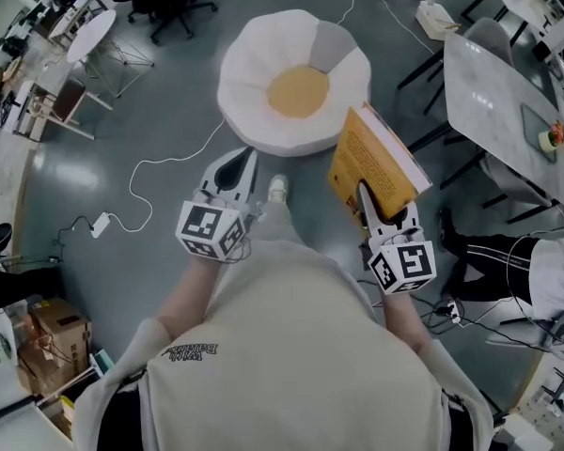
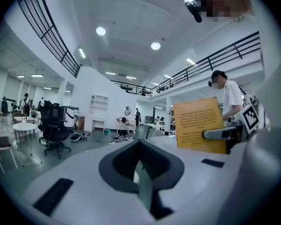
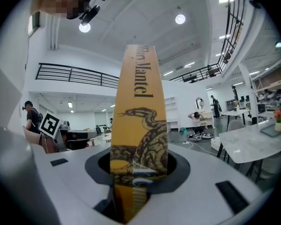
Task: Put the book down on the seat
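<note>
A: Right gripper [image 1: 368, 200]?
B: Clenched on the book [image 1: 376, 158] at its near end. Its own view has the spine facing the camera, one jaw on each cover.
A: Where's the book?
B: In the air, not on the seat [image 1: 254, 73]. Long axis runs 5 to 11 o'clock in the head view, and the far end is just beside the seat's rim.
A: Seat from that gripper?
B: 11 o'clock, along the book's own line. Likely a push forward, then lay it flat.
A: Left gripper [image 1: 235, 169]?
B: Jaws together, nothing in them. It's at the seat's 7 o'clock, near the rim, but the right one has the book.
A: Anything on the seat?
B: No. The yellow middle [image 1: 298, 91] is bare.
</note>
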Available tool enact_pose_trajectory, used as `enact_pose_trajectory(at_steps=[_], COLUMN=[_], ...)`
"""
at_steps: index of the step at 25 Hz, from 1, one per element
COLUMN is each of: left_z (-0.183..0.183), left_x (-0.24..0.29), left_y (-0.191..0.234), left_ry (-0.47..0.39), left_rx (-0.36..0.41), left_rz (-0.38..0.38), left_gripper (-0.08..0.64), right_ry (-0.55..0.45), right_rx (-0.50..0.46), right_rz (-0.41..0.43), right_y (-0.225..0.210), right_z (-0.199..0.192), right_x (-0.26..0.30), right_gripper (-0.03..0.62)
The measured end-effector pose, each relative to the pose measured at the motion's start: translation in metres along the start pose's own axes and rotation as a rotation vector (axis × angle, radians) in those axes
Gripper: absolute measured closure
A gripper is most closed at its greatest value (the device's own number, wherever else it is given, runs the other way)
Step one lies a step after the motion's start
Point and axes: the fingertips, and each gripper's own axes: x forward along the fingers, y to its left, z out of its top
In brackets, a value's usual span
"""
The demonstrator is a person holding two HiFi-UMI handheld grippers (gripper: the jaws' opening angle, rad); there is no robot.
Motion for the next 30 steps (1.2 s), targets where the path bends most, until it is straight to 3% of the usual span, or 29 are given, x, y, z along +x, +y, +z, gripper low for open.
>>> enact_pose_trajectory(at_steps=[11, 19, 30], left_z=[0.001, 0.010, 0.042], left_x=[0.057, 0.118, 0.208], left_y=[0.025, 0.100, 0.207], left_ry=[-0.027, -0.031, -0.024], left_rx=[-0.006, -0.045, -0.045], left_rz=[-0.068, -0.073, -0.120], left_gripper=[0.549, 0.549, 0.549], right_ry=[0.008, 0.050, 0.071], right_rx=[0.007, 0.015, 0.027], right_rz=[-0.029, 0.004, -0.012], right_y=[-0.030, -0.039, -0.050], right_z=[0.003, 0.011, 0.041], right_x=[0.058, 0.155, 0.297], right_gripper=[0.440, 0.440, 0.440])
